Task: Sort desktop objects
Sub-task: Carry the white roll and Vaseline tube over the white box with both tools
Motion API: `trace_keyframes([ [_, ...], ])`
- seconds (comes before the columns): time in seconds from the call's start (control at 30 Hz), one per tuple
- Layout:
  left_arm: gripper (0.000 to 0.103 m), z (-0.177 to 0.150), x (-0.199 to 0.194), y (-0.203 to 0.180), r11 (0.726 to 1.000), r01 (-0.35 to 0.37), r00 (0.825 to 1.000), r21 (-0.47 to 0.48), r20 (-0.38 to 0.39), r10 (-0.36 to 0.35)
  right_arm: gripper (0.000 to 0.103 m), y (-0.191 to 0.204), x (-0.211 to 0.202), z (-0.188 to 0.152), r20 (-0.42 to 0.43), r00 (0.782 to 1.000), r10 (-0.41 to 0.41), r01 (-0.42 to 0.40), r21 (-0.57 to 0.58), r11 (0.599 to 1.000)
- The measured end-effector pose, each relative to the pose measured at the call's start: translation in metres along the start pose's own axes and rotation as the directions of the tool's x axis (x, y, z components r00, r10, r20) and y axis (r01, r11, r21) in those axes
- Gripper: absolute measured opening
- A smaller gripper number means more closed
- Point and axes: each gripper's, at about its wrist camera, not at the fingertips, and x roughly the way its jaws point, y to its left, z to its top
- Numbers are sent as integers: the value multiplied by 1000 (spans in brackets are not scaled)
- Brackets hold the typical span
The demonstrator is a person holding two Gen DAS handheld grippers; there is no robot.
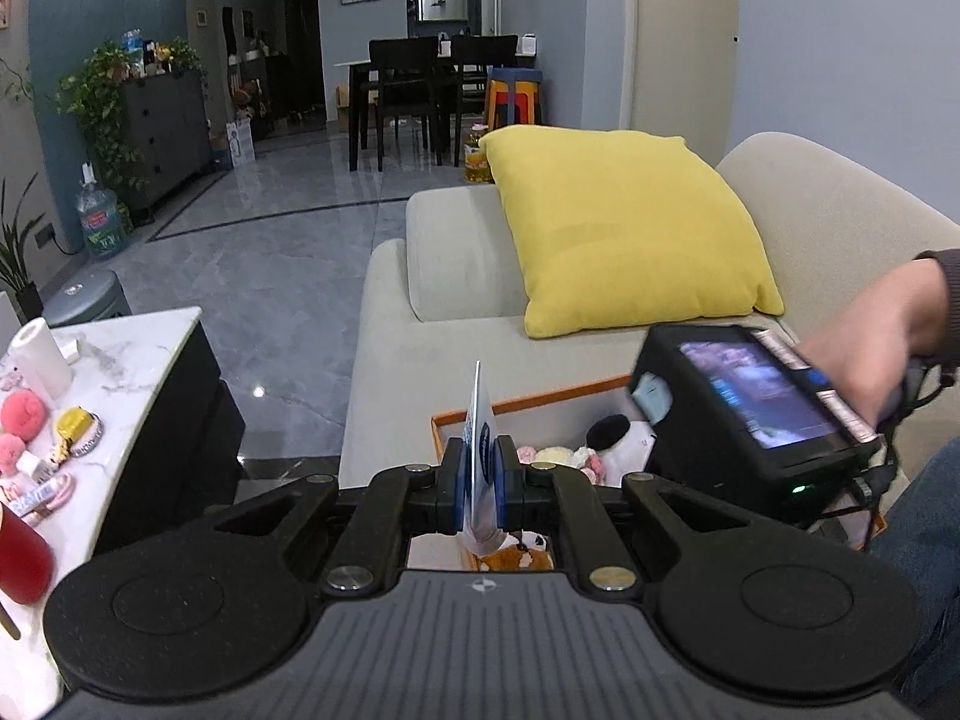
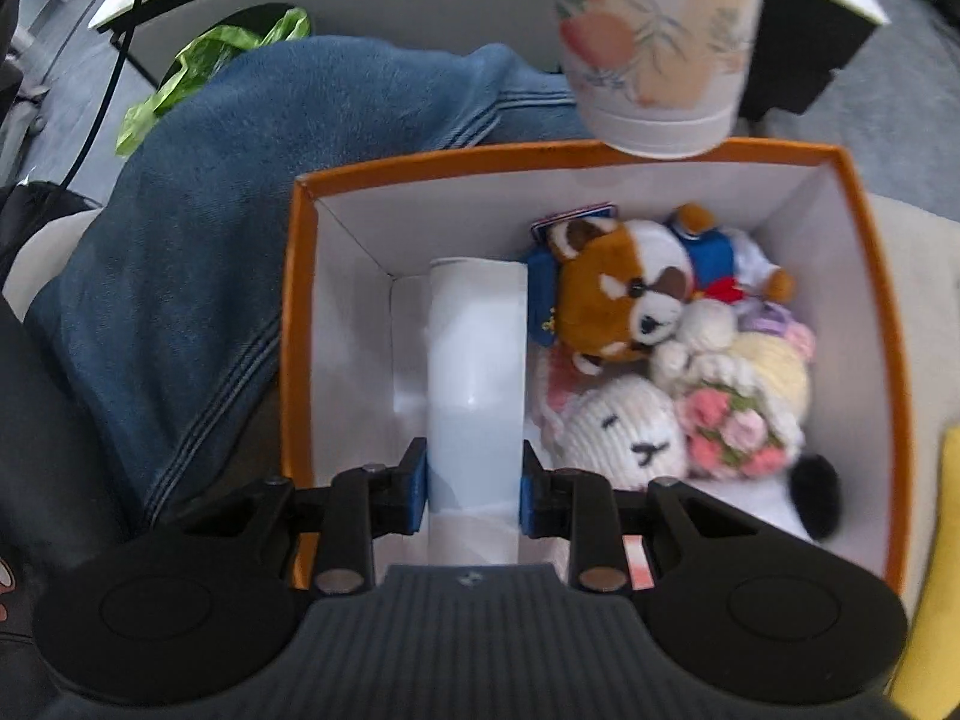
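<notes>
Right wrist view: right gripper (image 2: 474,489) clamps white cylinder (image 2: 474,360) at its near end, over orange box (image 2: 294,324). Cylinder looks smooth, stiff, light; slippery, so mid-body grip seems safer. Plush toys (image 2: 636,324) fill box's right half: soft, easy to squash. Floral paper cup (image 2: 648,42) hangs at far rim, thin-walled, crushable. Left wrist view: left gripper (image 1: 480,480) pinched narrow on thin blue-white packet (image 1: 478,438), flimsy, standing on edge above box. Marble table (image 1: 150,348) at left holds leftover trinkets.
</notes>
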Motion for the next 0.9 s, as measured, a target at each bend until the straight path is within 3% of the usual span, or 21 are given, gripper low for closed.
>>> trace_keyframes([
  [0.27,10,-6,6,11,1000,14,1000,-11,-19,-14,30,-8,33,18,-13,996,88,-88,-19,996],
  [0.5,10,-5,11,13,999,35,999,-16,-24,-35,32,-9,39,17,-38,996,86,-86,-16,996],
  [0.73,10,-3,7,6,999,49,998,-1,-24,-49,32,-21,14,7,29,984,175,-177,104,979],
  [0.9,10,-1,5,-2,998,65,997,2,-27,-65,27,-19,13,-2,90,974,209,-221,154,963],
])
